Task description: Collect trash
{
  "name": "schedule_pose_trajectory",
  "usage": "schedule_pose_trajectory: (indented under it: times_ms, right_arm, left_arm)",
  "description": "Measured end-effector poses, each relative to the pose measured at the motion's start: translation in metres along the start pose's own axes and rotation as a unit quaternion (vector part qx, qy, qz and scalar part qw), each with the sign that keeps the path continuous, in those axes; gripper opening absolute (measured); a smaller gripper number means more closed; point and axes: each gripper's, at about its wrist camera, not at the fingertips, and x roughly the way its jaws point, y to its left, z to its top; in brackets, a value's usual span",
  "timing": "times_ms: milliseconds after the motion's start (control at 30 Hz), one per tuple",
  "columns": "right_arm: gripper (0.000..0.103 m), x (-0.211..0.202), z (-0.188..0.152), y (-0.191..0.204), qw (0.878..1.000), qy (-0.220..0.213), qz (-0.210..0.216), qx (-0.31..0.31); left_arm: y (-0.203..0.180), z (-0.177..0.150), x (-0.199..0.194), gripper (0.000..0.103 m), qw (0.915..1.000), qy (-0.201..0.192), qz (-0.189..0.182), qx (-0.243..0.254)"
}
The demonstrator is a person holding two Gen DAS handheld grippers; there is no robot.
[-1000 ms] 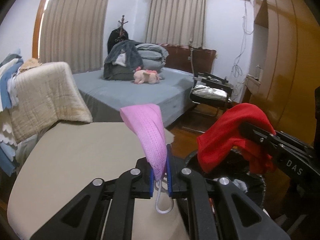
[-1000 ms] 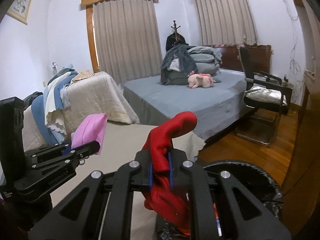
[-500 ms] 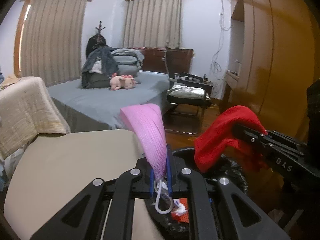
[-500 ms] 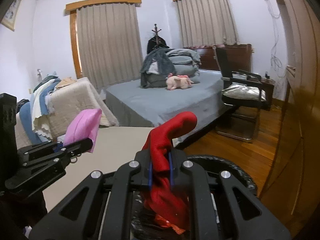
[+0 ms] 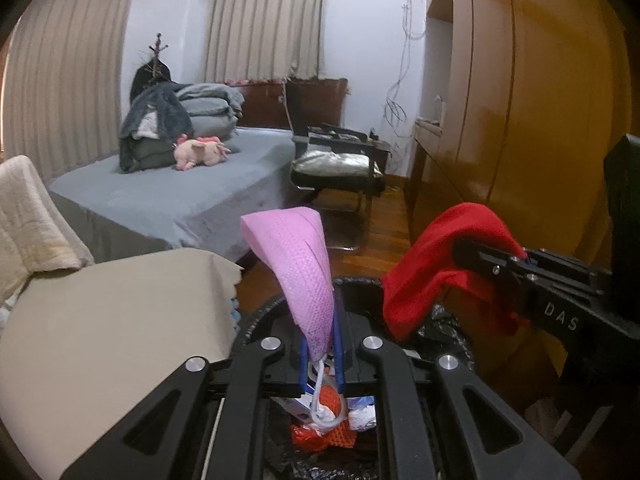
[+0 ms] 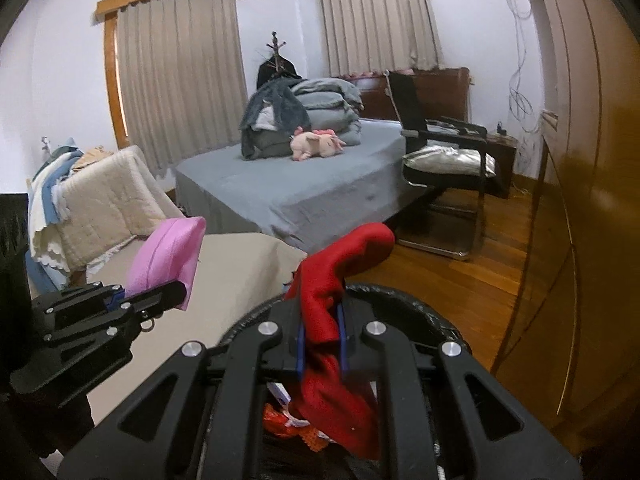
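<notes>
- Fingers of the left gripper (image 5: 321, 354) pinch a pink mask (image 5: 298, 272); the right gripper (image 6: 321, 342) clamps a red cloth (image 6: 334, 308).
- Both have swung from over the beige table (image 5: 100, 320) to above the black-lined bin (image 6: 424, 312), which already holds scraps.
- Releasing looks next.

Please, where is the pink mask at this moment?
The pink mask is pinched in the left tool, just above the black trash bin, with the red cloth to its right.
</notes>
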Motion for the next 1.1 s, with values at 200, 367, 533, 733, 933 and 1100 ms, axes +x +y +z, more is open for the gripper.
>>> schedule_pose_trajectory:
  times_ms: [200, 367, 533, 733, 933, 1100]
  right_arm:
    - [0.011, 0.022, -0.011, -0.01, 1.0, 0.025, -0.013, 0.001]
    - [0.011, 0.045, -0.021, -0.021, 0.999, 0.047, -0.022, 0.003]
    - [0.015, 0.066, -0.029, -0.031, 0.998, 0.063, -0.027, 0.004]
    - [0.047, 0.086, -0.038, -0.041, 0.995, 0.09, -0.033, 0.004]
    - [0.085, 0.081, -0.043, -0.047, 0.995, 0.089, -0.044, 0.008]
    - [0.097, 0.069, -0.04, -0.043, 0.996, 0.078, -0.041, 0.017]
  left_arm:
    - [-0.001, -0.011, 0.037, 0.01, 0.9995, 0.026, -0.016, 0.003]
    - [-0.001, -0.016, 0.062, 0.01, 0.999, 0.037, -0.025, 0.007]
    - [0.003, -0.019, 0.085, 0.01, 0.9983, 0.048, -0.032, 0.009]
    - [0.009, -0.028, 0.099, 0.052, 0.9963, 0.063, -0.058, -0.006]
    - [0.024, -0.034, 0.092, 0.067, 0.9969, 0.068, -0.039, -0.012]
    - [0.037, -0.035, 0.074, 0.081, 0.9979, 0.063, -0.004, -0.018]
